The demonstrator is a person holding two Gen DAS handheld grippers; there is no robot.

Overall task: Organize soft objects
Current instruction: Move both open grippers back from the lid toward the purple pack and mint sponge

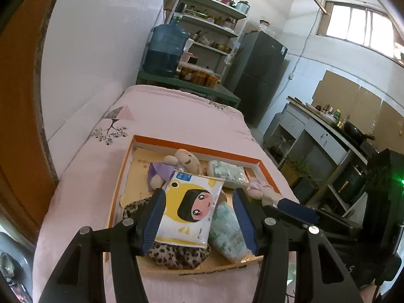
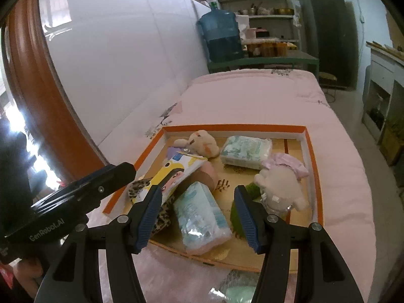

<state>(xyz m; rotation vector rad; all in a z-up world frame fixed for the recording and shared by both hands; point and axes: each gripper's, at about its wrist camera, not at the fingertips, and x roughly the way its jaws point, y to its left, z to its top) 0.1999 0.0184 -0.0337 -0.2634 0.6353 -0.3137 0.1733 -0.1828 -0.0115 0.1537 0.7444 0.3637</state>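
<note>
An orange-rimmed shallow box [image 1: 197, 151] [image 2: 234, 127] lies on the pink bed. It holds a yellow cartoon wipes pack [image 1: 192, 209] [image 2: 176, 169] resting on a leopard-print soft item [image 1: 176, 255] [image 2: 140, 185]. Two pale green tissue packs lie in it too, one near [image 1: 227, 234] [image 2: 202, 217] and one far [image 1: 227, 173] [image 2: 246, 150]. A beige plush [image 1: 186, 161] [image 2: 202, 140] and a white plush in a pink bonnet [image 1: 257, 189] [image 2: 277, 184] are there as well. My left gripper [image 1: 199, 197] hangs open above the wipes pack, pads clear of it. My right gripper [image 2: 198, 194] is open over the near tissue pack.
A white wall runs along the bed's left side. Beyond the bed stand a blue water jug [image 1: 165, 50], shelves and a dark fridge [image 1: 257, 75]. A kitchen counter [image 1: 325, 131] lines the right. A mint packet [image 2: 237, 290] lies on the bed in front of the box.
</note>
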